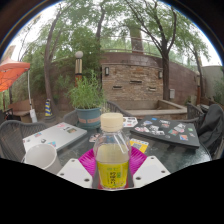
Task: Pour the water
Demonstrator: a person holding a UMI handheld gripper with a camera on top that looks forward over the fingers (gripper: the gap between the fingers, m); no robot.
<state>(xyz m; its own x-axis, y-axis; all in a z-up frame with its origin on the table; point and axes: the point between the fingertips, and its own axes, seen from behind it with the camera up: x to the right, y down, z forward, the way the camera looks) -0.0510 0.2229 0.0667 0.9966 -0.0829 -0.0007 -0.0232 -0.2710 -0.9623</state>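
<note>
Soft daylight filters through trees, sky glaring bright overhead, with strong fisheye bending toward the edges.

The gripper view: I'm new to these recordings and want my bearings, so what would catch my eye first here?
First, the clear bottle with a white cap and yellow label, standing between the gripper fingers against their pink pads. Just beside it, off one finger, sits a white cup on the dark outdoor table. Beyond them stands a potted plant, with a stone fireplace behind.
</note>
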